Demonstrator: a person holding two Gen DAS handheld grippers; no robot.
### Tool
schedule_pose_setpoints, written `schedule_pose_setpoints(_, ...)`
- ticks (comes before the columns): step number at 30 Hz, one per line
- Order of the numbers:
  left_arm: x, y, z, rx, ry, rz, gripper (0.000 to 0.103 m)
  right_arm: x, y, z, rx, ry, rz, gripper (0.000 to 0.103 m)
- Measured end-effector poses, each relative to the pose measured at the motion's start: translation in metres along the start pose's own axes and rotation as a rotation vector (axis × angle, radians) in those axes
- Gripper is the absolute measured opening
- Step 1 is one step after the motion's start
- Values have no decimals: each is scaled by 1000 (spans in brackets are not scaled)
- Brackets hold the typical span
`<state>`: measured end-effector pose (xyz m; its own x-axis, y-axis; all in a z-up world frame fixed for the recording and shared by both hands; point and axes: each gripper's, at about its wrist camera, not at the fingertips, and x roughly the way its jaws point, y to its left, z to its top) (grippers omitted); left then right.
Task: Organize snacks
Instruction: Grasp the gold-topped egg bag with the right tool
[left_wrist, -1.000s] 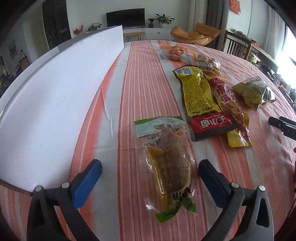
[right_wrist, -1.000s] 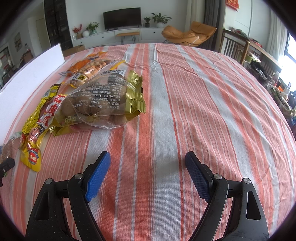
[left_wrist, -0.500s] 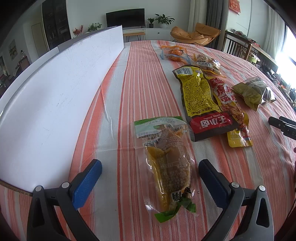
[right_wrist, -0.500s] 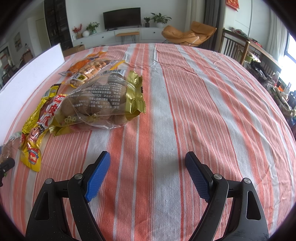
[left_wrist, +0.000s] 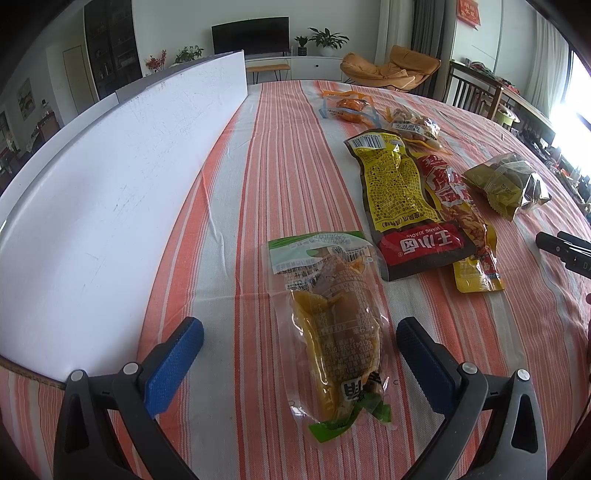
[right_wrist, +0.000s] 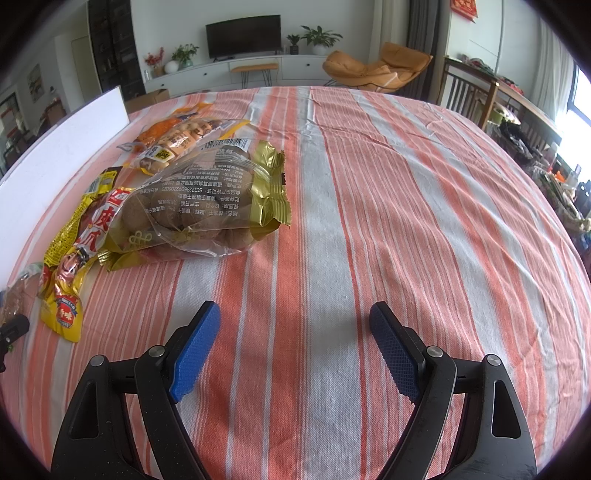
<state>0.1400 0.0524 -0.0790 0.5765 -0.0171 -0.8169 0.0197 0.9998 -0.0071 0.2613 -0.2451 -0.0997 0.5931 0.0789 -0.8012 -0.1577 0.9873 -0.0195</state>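
My left gripper (left_wrist: 299, 332) is open, its blue pads either side of a clear green-edged snack pouch (left_wrist: 332, 325) lying flat on the striped cloth. Beyond it lie a yellow and red packet (left_wrist: 402, 199), a long chicken-feet packet (left_wrist: 461, 214), a gold-edged clear bag (left_wrist: 506, 184) and small snack packs (left_wrist: 351, 107). My right gripper (right_wrist: 291, 343) is open and empty above bare cloth. The gold-edged bag of brown nuts (right_wrist: 207, 210) lies ahead to its left, with the chicken-feet packet (right_wrist: 74, 254) and orange snack packs (right_wrist: 177, 136) beside it.
A long white box (left_wrist: 110, 177) stands along the left side of the round table (right_wrist: 406, 184). The right gripper's tip (left_wrist: 561, 247) shows at the right edge of the left wrist view. Chairs and a room lie beyond the table.
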Motion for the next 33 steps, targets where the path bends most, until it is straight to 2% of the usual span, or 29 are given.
schedule_pose_setpoints(13, 0, 0, 0, 0, 0, -1, 103, 0, 0, 0, -1, 1, 6, 87)
schedule_pose_setpoints(15, 0, 0, 0, 0, 0, -1, 103, 0, -1, 3, -38, 40, 30, 85)
schedule_pose_setpoints(17, 0, 0, 0, -1, -1, 0, 103, -3, -6, 9, -60, 115, 57, 85)
schedule_pose_setpoints(20, 0, 0, 0, -1, -1, -1, 103, -16, -7, 17, -151, 149, 95, 85)
schedule_pose_setpoints(24, 0, 0, 0, -1, -1, -1, 103, -36, 22, 35, -519, 158, 63, 85)
schedule_pose_setpoints(25, 0, 0, 0, -1, -1, 0, 103, -42, 37, 41, -681, 142, 38, 85)
schedule_pose_setpoints(27, 0, 0, 0, -1, -1, -1, 103, -47, 62, 49, -926, 141, 23, 85)
schedule_pose_setpoints(29, 0, 0, 0, -1, -1, -1, 103, -42, 84, 55, -1120, 174, 1, 85)
schedule_pose_setpoints(31, 0, 1, 0, 0, -1, -3, 103, -28, 102, 64, -1252, 230, -8, 85)
schedule_pose_setpoints(33, -6, 1, -4, 0, -1, -4, 103, -8, 117, 73, -1310, 291, 10, 85)
